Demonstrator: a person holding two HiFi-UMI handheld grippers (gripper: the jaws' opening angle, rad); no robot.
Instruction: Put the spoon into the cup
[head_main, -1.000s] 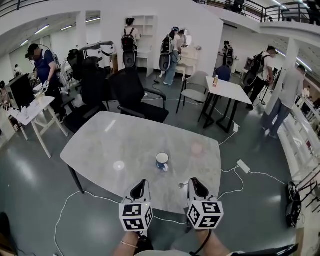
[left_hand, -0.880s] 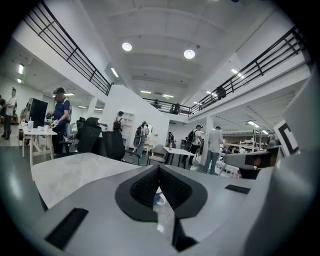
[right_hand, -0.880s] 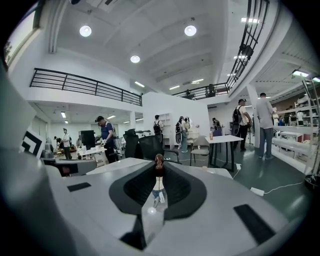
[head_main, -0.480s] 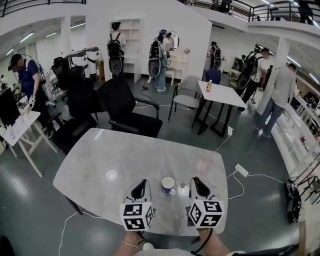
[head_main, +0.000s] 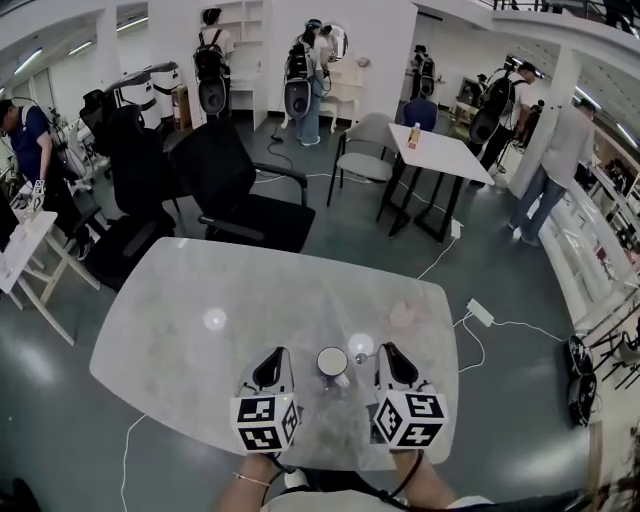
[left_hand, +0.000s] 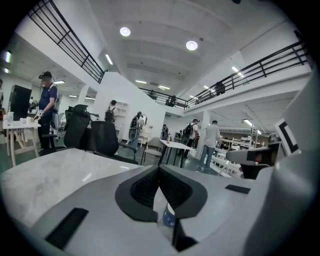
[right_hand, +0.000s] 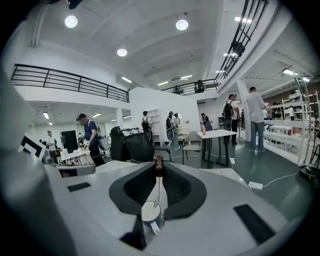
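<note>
A blue cup (head_main: 332, 362) with a white inside stands on the grey marble table (head_main: 190, 310), near its front edge. My right gripper (head_main: 387, 351) is just right of the cup, shut on a thin metal spoon (head_main: 361, 357) whose bowl sticks out left toward the rim. In the right gripper view the spoon (right_hand: 156, 187) runs from the closed tips (right_hand: 159, 164) down toward the cup (right_hand: 150, 216). Left of the cup is my left gripper (head_main: 271, 356), its jaws together with nothing in them. Through its own jaws (left_hand: 159, 169) the cup (left_hand: 169, 218) shows low down.
Black office chairs (head_main: 240, 190) stand at the table's far side. A small white table (head_main: 440, 155) and a grey chair (head_main: 365, 150) are beyond. Several people stand at the back. A power strip (head_main: 479, 313) and cables lie on the floor at right.
Both grippers have moved forward over the table, so the cup, which was ahead of them, now stands between their tips. The spoon has stayed in the right gripper.
</note>
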